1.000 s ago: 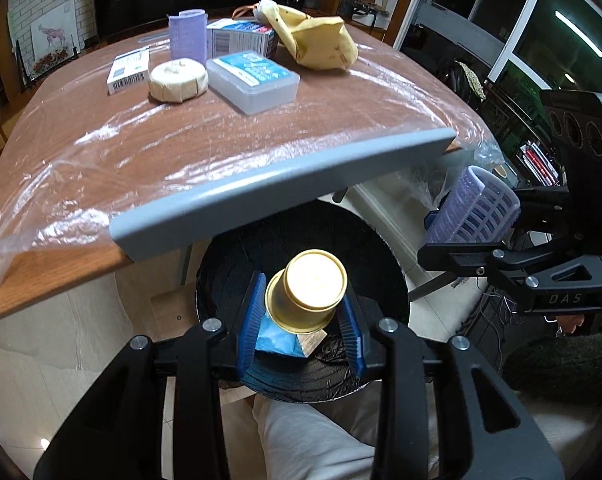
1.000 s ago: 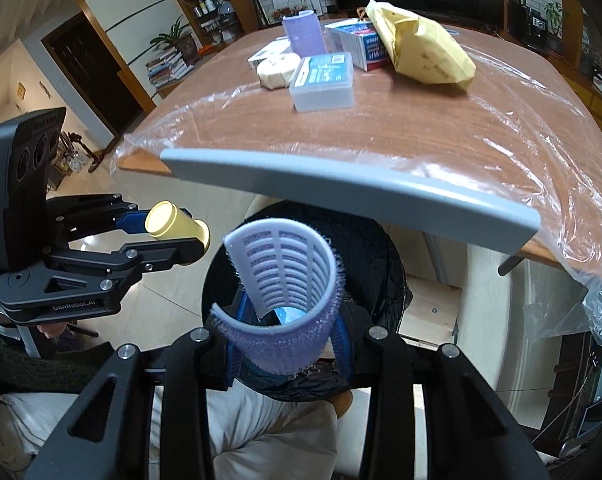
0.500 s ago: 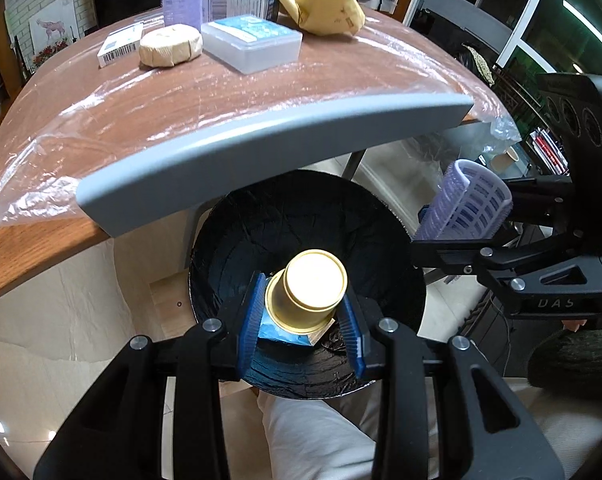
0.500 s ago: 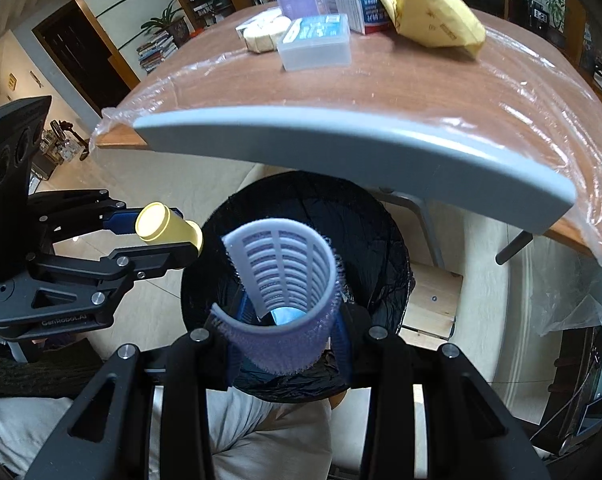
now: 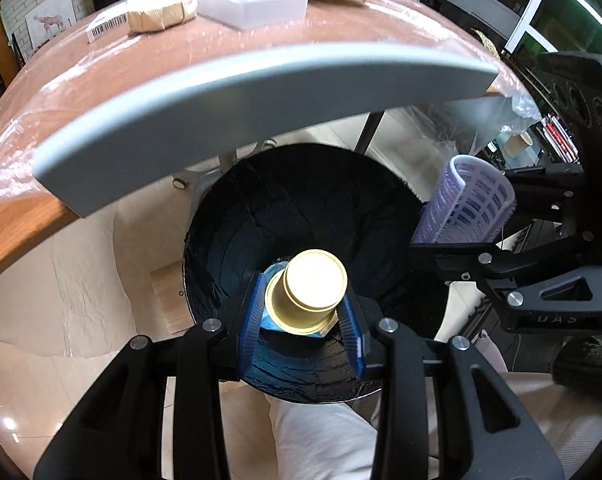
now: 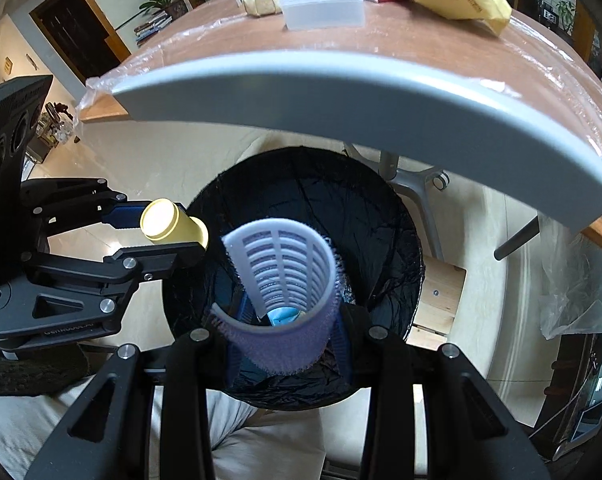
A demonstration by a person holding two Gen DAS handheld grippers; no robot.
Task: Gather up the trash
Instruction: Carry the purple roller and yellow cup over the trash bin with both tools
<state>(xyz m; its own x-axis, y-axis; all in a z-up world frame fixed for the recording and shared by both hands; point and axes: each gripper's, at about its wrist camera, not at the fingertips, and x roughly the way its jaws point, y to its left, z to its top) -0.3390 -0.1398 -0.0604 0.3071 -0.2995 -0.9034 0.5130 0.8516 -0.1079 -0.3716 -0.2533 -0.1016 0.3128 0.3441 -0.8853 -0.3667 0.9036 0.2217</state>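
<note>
Now both grippers point down over the black-lined trash bin [image 5: 301,200], which stands on the floor under the table edge [image 5: 261,92]. Left gripper [image 5: 303,310] has its 2 blue pads clamped on a small gold cup [image 5: 307,290], base facing the camera. Right gripper [image 6: 287,338] is clamped on a lilac hair roller [image 6: 289,284], held open-end up. Neither item touches the bin liner
</note>
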